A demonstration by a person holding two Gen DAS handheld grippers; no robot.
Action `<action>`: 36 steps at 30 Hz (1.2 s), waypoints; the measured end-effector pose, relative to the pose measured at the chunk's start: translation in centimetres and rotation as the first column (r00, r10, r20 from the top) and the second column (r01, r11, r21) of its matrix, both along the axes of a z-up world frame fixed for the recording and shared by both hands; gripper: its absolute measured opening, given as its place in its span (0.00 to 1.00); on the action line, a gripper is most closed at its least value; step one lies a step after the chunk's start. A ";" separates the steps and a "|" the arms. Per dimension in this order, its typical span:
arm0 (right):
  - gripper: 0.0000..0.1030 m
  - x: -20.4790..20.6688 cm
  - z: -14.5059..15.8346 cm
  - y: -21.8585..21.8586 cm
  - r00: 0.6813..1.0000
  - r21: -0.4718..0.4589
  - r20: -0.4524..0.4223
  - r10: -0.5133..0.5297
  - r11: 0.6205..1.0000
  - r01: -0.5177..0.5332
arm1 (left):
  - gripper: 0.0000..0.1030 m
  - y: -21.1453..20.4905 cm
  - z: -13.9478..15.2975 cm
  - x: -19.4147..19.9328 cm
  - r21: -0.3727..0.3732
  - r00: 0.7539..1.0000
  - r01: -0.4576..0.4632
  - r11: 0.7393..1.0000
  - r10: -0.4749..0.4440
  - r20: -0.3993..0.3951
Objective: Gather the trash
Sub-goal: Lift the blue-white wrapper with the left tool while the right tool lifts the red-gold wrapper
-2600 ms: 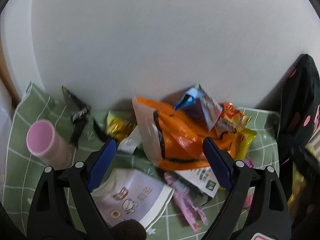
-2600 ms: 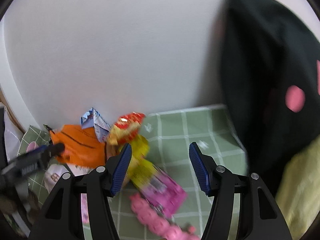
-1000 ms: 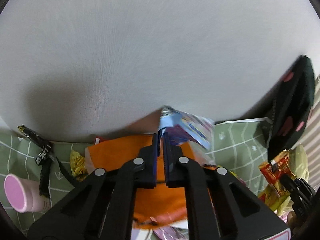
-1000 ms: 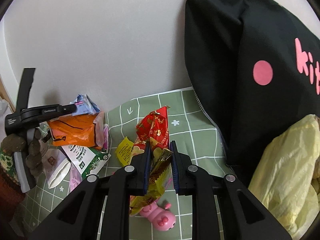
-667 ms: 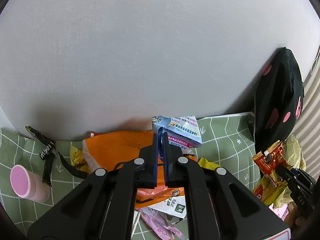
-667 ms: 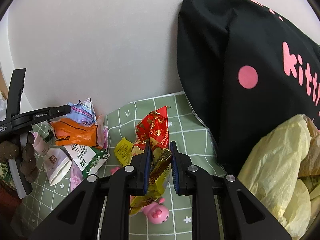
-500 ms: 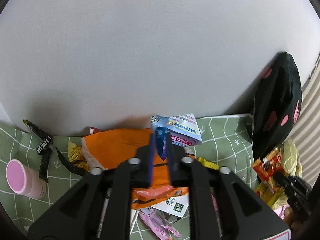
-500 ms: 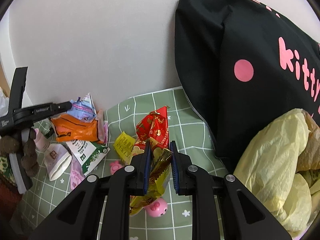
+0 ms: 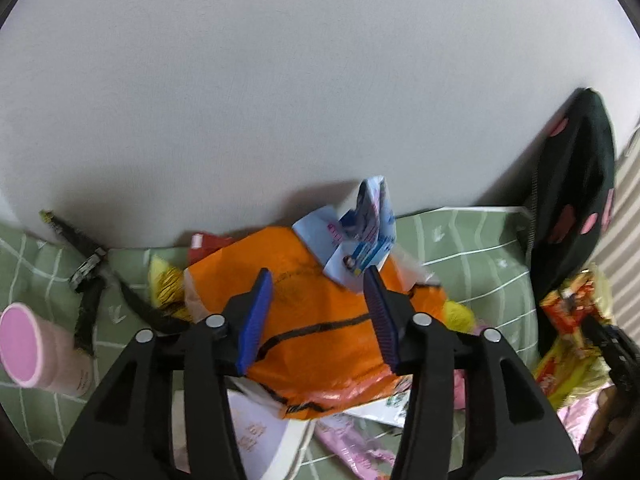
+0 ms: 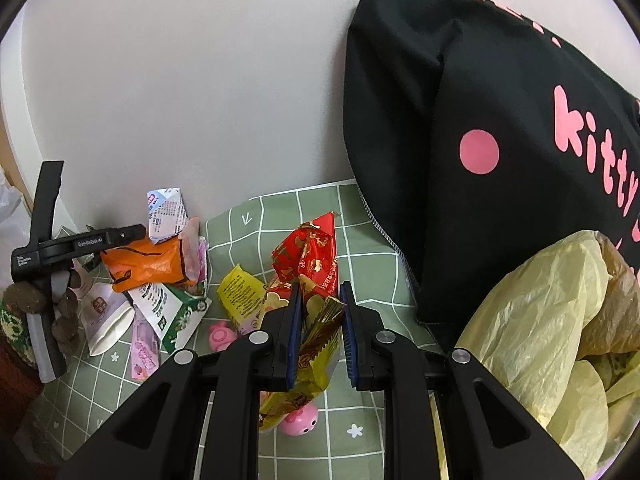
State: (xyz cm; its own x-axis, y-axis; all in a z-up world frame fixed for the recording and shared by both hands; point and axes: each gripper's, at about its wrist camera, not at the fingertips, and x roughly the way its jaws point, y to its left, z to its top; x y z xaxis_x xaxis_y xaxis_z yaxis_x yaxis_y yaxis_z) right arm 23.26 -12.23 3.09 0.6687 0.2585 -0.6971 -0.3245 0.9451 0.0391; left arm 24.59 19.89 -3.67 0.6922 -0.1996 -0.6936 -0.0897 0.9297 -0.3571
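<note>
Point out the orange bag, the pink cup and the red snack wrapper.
orange bag (image 9: pixel 320 320), left wrist view, middle of its top face.
pink cup (image 9: pixel 22 346), left wrist view, its pink end.
red snack wrapper (image 10: pixel 308 256), right wrist view, upper red part.

Both hand-held tools look alike. The left black plastic two-finger gripper (image 9: pixel 318 312) has angular arms with round silver screw heads at the joints and ribbed blue pads (image 9: pixel 256 316) lining the inner faces of its fingers. The right black plastic two-finger gripper (image 10: pixel 319 330) matches it. Seen side-on from the right wrist, the left gripper's body carries small white lettering and a grey strip below it.
</note>
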 end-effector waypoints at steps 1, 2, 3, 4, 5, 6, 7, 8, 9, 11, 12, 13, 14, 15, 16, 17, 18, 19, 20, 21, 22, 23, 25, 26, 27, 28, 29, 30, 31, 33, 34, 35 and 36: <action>0.18 0.2 -0.1 -0.2 1.000 0.004 -0.002 -0.002 1.000 0.002 | 0.46 -0.2 0.6 0.2 -0.013 1.000 0.021 1.000 -0.021 0.020; 0.18 0.4 -0.1 -0.3 1.000 0.009 -0.005 -0.004 1.000 0.004 | 0.47 -0.6 0.9 0.5 -0.012 0.999 0.033 0.999 -0.032 0.033; 0.18 0.7 -0.2 -0.5 1.000 0.014 -0.009 -0.007 1.000 0.007 | 0.48 -1.1 1.6 0.8 0.012 0.997 0.052 0.999 -0.052 0.053; 0.18 0.9 -0.2 -0.5 1.000 0.017 -0.012 -0.009 1.000 0.009 | 0.48 -1.6 1.9 1.2 0.038 0.996 0.063 0.997 -0.065 0.058; 0.18 1.1 -0.3 -0.6 1.000 0.017 -0.015 -0.009 1.000 0.010 | 0.48 -2.2 2.1 1.7 0.083 0.995 0.075 0.994 -0.080 0.056; 0.18 1.2 -0.4 -0.6 1.000 0.017 -0.016 -0.008 1.000 0.008 | 0.48 -2.8 2.2 2.2 0.121 0.995 0.082 0.989 -0.088 0.047; 0.18 1.3 -0.5 -0.6 1.000 0.015 -0.017 -0.006 1.000 0.007 | 0.48 -3.4 2.0 3.2 0.166 0.996 0.086 0.982 -0.090 0.018; 0.18 1.4 -0.6 -0.6 1.000 0.013 -0.018 -0.004 1.000 0.004 | 0.48 -3.6 1.7 3.7 0.177 0.996 0.087 0.980 -0.088 -0.002; 0.18 1.4 -0.6 -0.5 1.000 0.011 -0.019 -0.002 1.000 0.002 | 0.46 -3.7 1.3 4.3 0.186 0.996 0.086 0.979 -0.082 -0.029; 0.18 1.4 -0.7 -0.5 1.000 0.010 -0.020 0.001 1.000 -0.001 | 0.15 -3.8 0.6 5.2 0.173 0.996 0.069 0.983 -0.058 -0.073; 0.18 1.3 -0.7 -0.5 1.000 0.008 -0.018 0.001 1.000 -0.001 | 0.09 -3.7 0.6 5.3 0.156 0.995 0.068 0.985 -0.056 -0.079; 0.18 1.2 -0.7 -0.6 1.000 0.006 -0.014 -0.001 1.000 0.001 | 0.07 -3.8 1.0 5.0 0.144 0.997 0.063 0.988 -0.054 -0.062; 0.18 1.1 -0.6 -0.7 1.000 0.006 -0.011 -0.005 1.000 0.005 | 0.07 -3.9 1.3 4.7 0.143 0.997 0.065 0.988 -0.058 -0.049; 0.18 1.1 -0.6 -0.7 1.000 0.008 -0.011 -0.008 1.000 0.008 | 0.06 -4.1 1.6 4.5 0.141 0.997 0.068 0.988 -0.063 -0.039; 0.18 1.1 -0.7 -0.8 1.000 0.010 -0.012 -0.012 1.000 0.012 | 0.06 -4.3 2.1 4.1 0.136 0.997 0.074 0.988 -0.071 -0.026; 0.18 1.0 -0.7 -0.9 1.000 0.010 -0.012 -0.017 1.000 0.017 | 0.05 -4.5 2.5 3.7 0.133 0.997 0.079 0.988 -0.078 -0.015; 0.18 1.0 -0.7 -1.0 1.000 0.012 -0.013 -0.021 1.000 0.021 | 0.05 -4.8 2.9 3.3 0.132 0.996 0.085 0.988 -0.085 -0.004; 0.18 0.9 -0.7 -1.0 1.000 0.015 -0.013 -0.024 1.000 0.024 | 0.05 -5.1 3.5 2.9 0.133 0.995 0.094 0.987 -0.096 0.011; 0.18 0.8 -0.6 -1.1 1.000 0.018 -0.012 -0.026 0.999 0.027 | 0.05 -5.6 4.1 2.5 0.133 0.994 0.104 0.986 -0.108 0.026; 0.18 0.6 -0.5 -1.1 1.000 0.020 -0.009 -0.028 0.999 0.028 | 0.05 -5.8 4.5 2.2 0.131 0.993 0.111 0.985 -0.117 0.034; 0.18 0.4 -0.3 -1.1 1.000 0.019 -0.002 -0.029 0.999 0.029 | 0.05 -6.4 5.1 1.7 0.127 0.990 0.127 0.984 -0.134 0.050; 0.18 0.2 -0.1 -1.2 1.000 0.018 0.004 -0.029 0.999 0.029 | 0.05 -6.6 5.4 1.4 0.126 0.988 0.135 0.983 -0.143 0.058; 0.18 -0.3 0.3 -1.3 0.999 0.016 0.021 -0.031 0.999 0.031 | 0.05 -8.0 6.3 0.9 0.126 0.983 0.157 0.980 -0.168 0.080; 0.18 -0.6 0.7 -1.4 0.999 0.014 0.032 -0.034 0.999 0.033 | 0.05 -7.9 6.6 0.5 0.124 0.980 0.166 0.978 -0.178 0.086; 0.18 -0.9 1.1 -1.5 0.998 0.012 0.044 -0.037 0.999 0.037 | 0.05 -8.2 7.0 0.3 0.123 0.978 0.177 0.976 -0.189 0.093; 0.18 -1.2 1.6 -1.8 0.997 0.013 0.061 -0.043 0.999 0.042 | 0.05 -8.5 7.6 -0.1 0.121 0.973 0.192 0.974 -0.205 0.103; 0.18 -1.5 2.1 -2.1 0.996 0.017 0.074 -0.048 0.999 0.047 | 0.05 -8.9 8.1 -0.4 0.118 0.969 0.207 0.971 -0.220 0.113; 0.18 -1.7 2.8 -2.6 0.994 0.024 0.091 -0.059 0.998 0.057 | 0.05 -9.4 8.5 -0.5 0.114 0.964 0.221 0.969 -0.235 0.121; 0.18 -1.9 3.5 -3.0 0.992 0.033 0.106 -0.067 0.997 0.064 | 0.05 -10.3 8.9 -0.4 0.105 0.958 0.242 0.965 -0.255 0.135; 0.18 -2.5 5.1 -4.3 0.986 0.053 0.142 -0.092 0.995 0.085 | 0.05 -12.3 10.0 -0.6 0.086 0.939 0.292 0.953 -0.302 0.164; 0.18 -2.7 5.9 -5.0 0.982 0.060 0.158 -0.103 0.994 0.095 | 0.05 -13.1 10.2 -0.4 0.081 0.932 0.310 0.947 -0.319 0.173; 0.18 -3.1 6.8 -5.9 0.977 0.067 0.177 -0.117 0.992 0.107 | 0.05 -14.1 10.9 -0.6 0.072 0.920 0.337 0.939 -0.345 0.188; 0.18 -3.4 7.7 -6.8 0.972 0.070 0.196 -0.133 0.990 0.122 | 0.05 -15.1 11.4 -0.4 0.064 0.909 0.361 0.930 -0.367 0.199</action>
